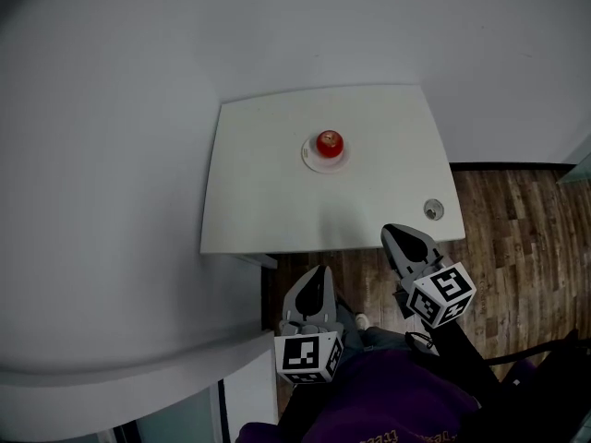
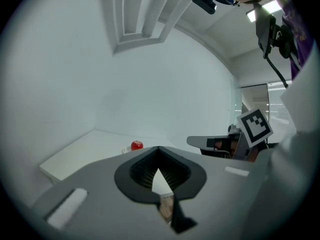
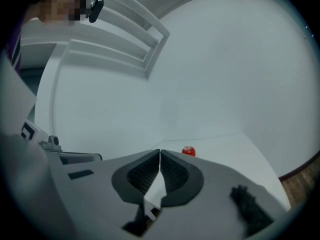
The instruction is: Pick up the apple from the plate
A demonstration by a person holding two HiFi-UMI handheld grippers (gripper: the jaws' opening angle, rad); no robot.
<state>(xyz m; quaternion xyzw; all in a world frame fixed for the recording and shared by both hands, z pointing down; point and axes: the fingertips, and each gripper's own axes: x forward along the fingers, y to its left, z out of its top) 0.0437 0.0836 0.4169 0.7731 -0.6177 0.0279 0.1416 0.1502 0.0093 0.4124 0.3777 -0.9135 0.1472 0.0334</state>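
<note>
Apple (image 1: 330,142): red. Plate (image 1: 310,161): white. Table (image 1: 268,192): white, plain. Wall (image 1: 111,155): pale grey, plain. Floor (image 1: 517,238): brown wood planks. My left gripper (image 1: 319,277) and right gripper (image 1: 397,233): grey shells, black pads. My cubes (image 1: 309,356): white, with black square markers. My top (image 1: 397,395): purple.

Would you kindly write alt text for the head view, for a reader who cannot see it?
A red apple sits on a small white plate on a white table. Below, the left gripper and right gripper, both shut and empty, point toward the table from its near edge.
</note>
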